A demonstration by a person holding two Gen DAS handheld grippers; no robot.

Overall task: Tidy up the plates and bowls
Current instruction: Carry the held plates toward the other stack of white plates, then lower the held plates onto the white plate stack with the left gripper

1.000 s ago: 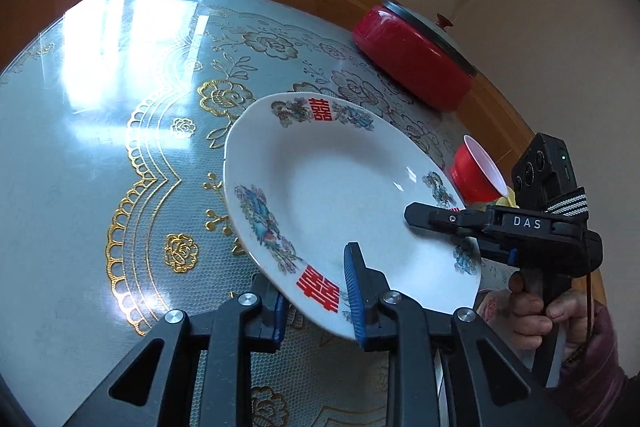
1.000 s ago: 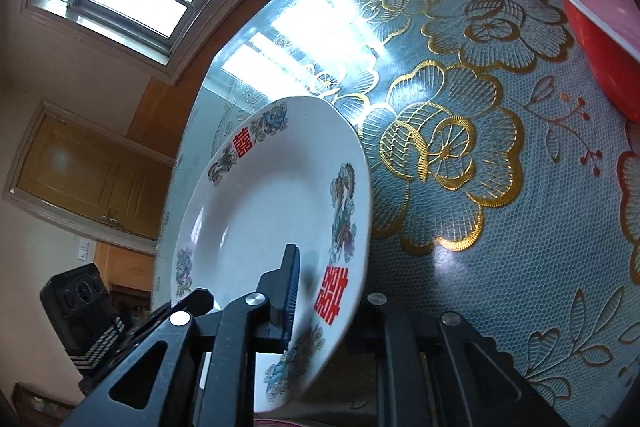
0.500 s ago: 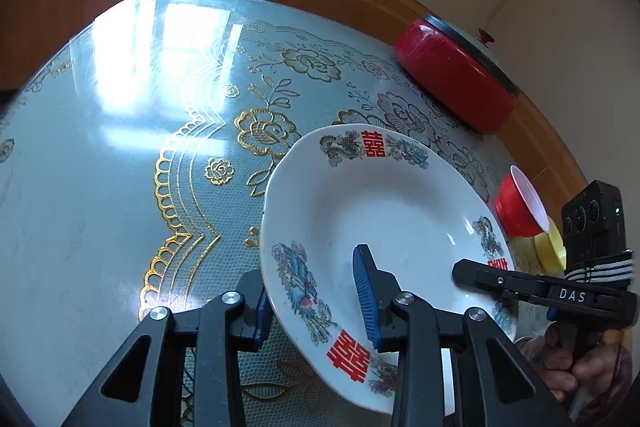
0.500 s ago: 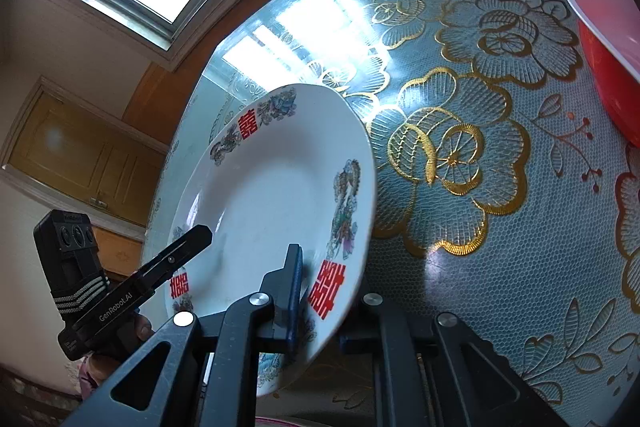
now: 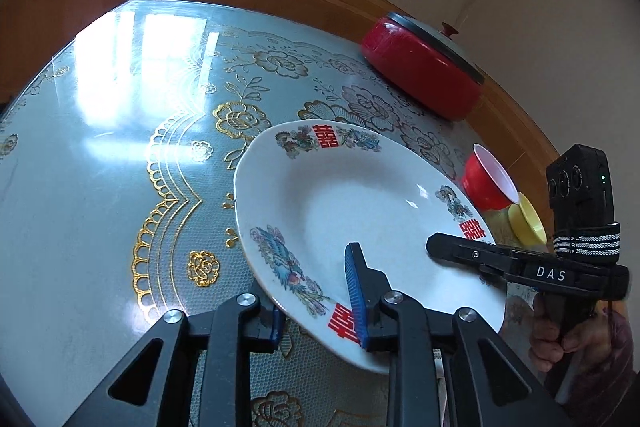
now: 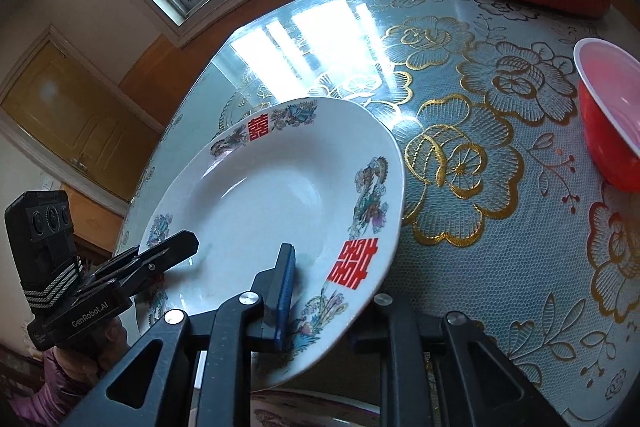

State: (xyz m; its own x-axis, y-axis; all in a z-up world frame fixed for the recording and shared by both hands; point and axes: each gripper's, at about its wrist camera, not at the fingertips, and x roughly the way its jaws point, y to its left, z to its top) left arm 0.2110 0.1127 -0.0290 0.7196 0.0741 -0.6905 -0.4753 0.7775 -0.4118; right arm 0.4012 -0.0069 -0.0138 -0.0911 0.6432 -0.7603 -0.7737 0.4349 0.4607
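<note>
A white plate point(image 5: 360, 211) with red characters and bird prints is held tilted above the table by both grippers. My left gripper point(image 5: 316, 303) is shut on its near rim, one blue pad on top and one under. My right gripper point(image 6: 320, 287) is shut on the opposite rim of the same plate point(image 6: 280, 195). Each gripper shows in the other's view, the right one point(image 5: 520, 263) at the plate's right edge and the left one point(image 6: 132, 267) at its left edge. A red bowl point(image 5: 488, 183) and a yellow bowl point(image 5: 526, 219) stand beyond the plate.
A red lidded pot point(image 5: 424, 67) stands at the table's far right edge. The round table point(image 5: 120, 147) has a glossy floral cloth. The red bowl point(image 6: 608, 123) is at the right in the right wrist view. Another rim shows below the plate point(image 6: 320, 399).
The plate, held by both grippers, has moved back toward me and lifted a little; more of the table and the yellow bowl now show.
</note>
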